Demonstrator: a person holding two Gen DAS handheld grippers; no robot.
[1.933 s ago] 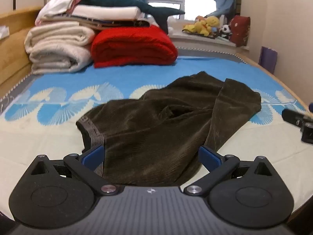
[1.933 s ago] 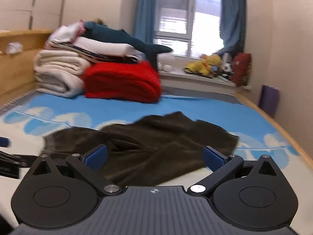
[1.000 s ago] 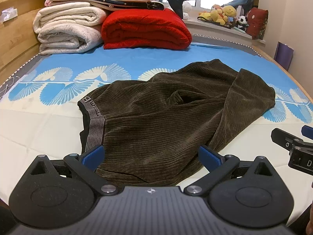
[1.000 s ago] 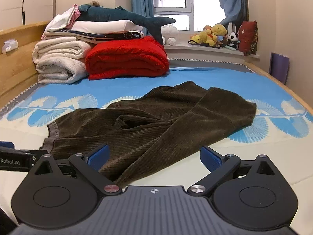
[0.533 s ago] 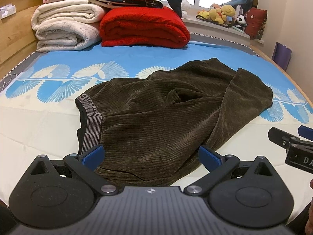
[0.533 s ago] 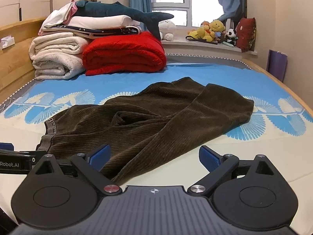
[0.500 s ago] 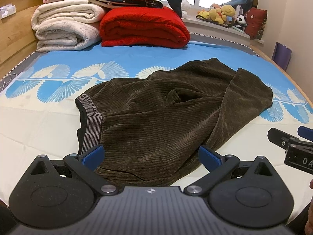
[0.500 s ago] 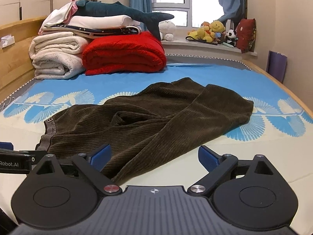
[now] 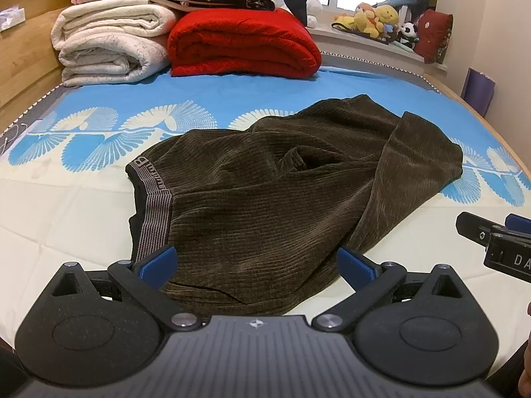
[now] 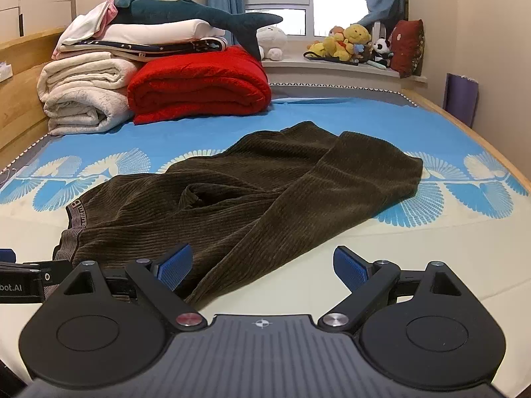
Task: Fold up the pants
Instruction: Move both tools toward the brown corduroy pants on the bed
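Dark brown corduroy pants (image 9: 265, 192) lie crumpled on the bed, the grey striped waistband (image 9: 156, 205) at the left and one leg folded across to the right. My left gripper (image 9: 255, 258) hovers open over the near hem, blue pads wide apart and nothing pinched. In the right wrist view the pants (image 10: 252, 192) spread ahead. My right gripper (image 10: 264, 262) is open just right of the near hem, over bare sheet. Each gripper shows at the edge of the other's view: the right gripper (image 9: 491, 242) and the left gripper (image 10: 20, 278).
Folded white blankets (image 9: 109, 49) and a red blanket (image 9: 242, 46) are stacked at the head of the bed, with a plush shark (image 10: 199, 13) on top. Soft toys (image 10: 351, 39) line the windowsill. A wooden bed frame (image 10: 464, 132) runs along the right.
Since the earliest frames both cameras came closer over the pants. In the last half second the views hardly shift. The right gripper's pads stand slightly closer together.
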